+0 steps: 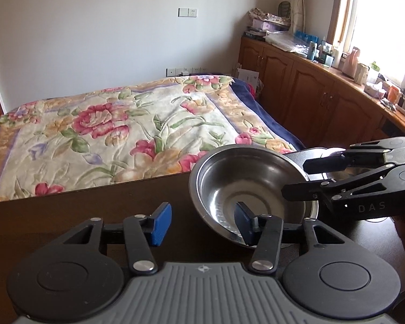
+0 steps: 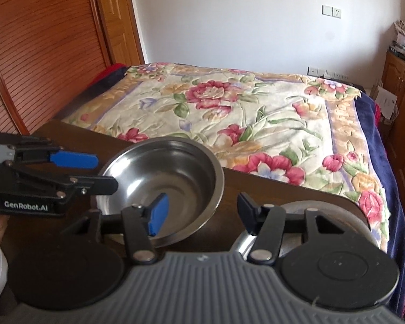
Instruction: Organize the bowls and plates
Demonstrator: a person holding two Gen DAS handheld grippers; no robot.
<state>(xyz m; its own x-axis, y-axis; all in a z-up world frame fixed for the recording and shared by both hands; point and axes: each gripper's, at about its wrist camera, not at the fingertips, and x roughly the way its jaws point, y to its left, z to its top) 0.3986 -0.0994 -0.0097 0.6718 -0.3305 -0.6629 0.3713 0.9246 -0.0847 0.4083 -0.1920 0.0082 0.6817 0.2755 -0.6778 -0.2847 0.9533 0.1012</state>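
One round stainless-steel bowl (image 2: 162, 189) sits on the dark wooden surface (image 1: 94, 202) between two grippers, left (image 1: 202, 224) and right (image 2: 199, 216), both fingers spread open, empty, straddling opposite rims.

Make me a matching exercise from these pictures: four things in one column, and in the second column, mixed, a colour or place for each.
Things:
1. steel bowl
2. blanket
3. cabinets
4. switch plate

Colour or place:
a. white, on the wall
b. brown wood, under the window
c. shiny grey, between the two grippers
d. flowered, spread over the bed

Pairs: 1-c, 2-d, 3-b, 4-a
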